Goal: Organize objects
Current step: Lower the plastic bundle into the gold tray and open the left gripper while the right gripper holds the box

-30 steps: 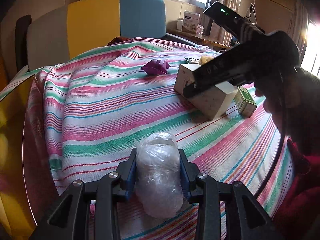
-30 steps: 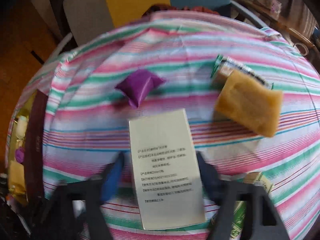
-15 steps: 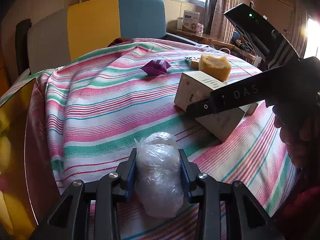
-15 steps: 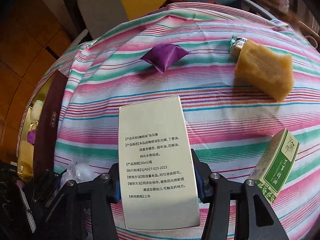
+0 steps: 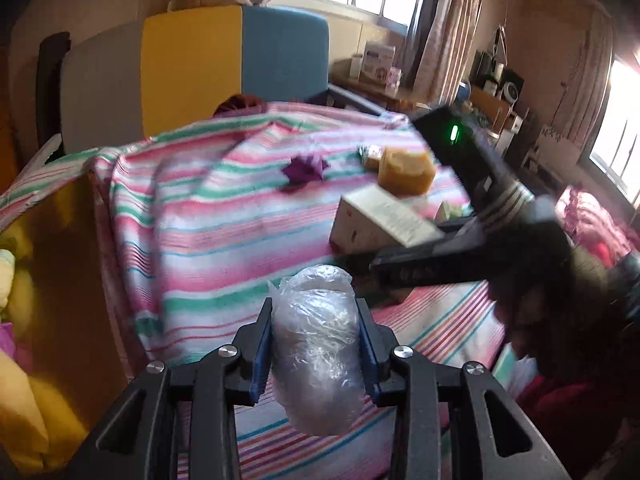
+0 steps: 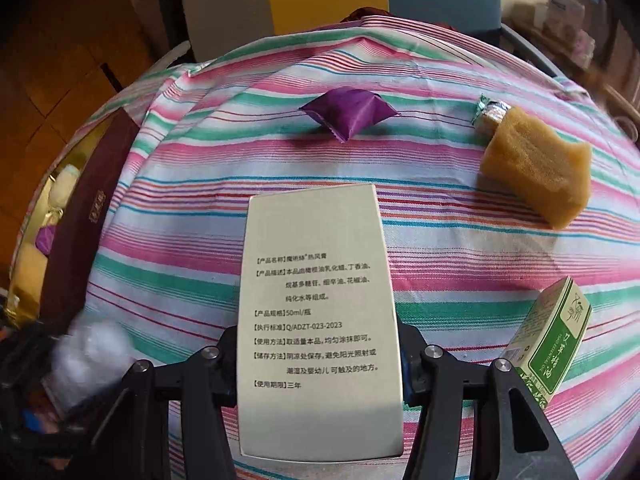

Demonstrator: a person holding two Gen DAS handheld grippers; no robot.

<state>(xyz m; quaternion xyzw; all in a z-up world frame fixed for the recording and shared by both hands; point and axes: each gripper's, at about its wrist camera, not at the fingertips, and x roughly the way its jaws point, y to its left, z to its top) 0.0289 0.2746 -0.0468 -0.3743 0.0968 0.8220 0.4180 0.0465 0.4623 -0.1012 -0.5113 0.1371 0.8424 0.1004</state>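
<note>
A plastic-wrapped bundle (image 5: 316, 344) is being pinched by the left gripper (image 5: 316, 354); a white box (image 6: 320, 320) is being clamped by the right gripper (image 6: 318, 364) over the striped cloth (image 6: 180, 216).

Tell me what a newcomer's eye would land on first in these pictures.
First, the white box with printed text, gripped in the right tool above the striped cloth. Next, the clear plastic bundle pinched in the left tool in the foreground of the left wrist view. Behind, a purple pouch lies mid-cloth and a yellow sponge lies to the right.
</note>
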